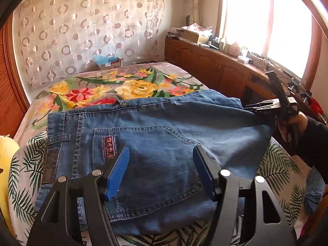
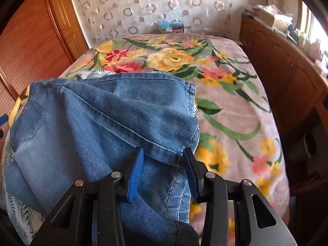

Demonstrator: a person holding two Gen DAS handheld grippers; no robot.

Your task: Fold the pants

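Risk: the fold slumps on the right side.
Jeans (image 1: pixel 155 143) on bed (image 2: pixel 235 106); left gripper (image 1: pixel 162 170) jaws spread, empty; right gripper (image 2: pixel 162 170) jaws straddle seam bunch, pinch unconfirmed; loose denim could slip.

Blue jeans (image 2: pixel 98 119) on a floral blanket (image 2: pixel 235 106), a fold between the right tool's (image 2: pixel 162 170) parted blue pads.

Circle-patterned curtain (image 1: pixel 86 30) behind floral bedspread (image 2: pixel 225 102); wooden cabinets (image 1: pixel 205 61) under bright window (image 1: pixel 266 24).

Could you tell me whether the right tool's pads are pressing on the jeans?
Cannot tell: in the right wrist view the jeans lie between the right tool's pads, contact unclear.
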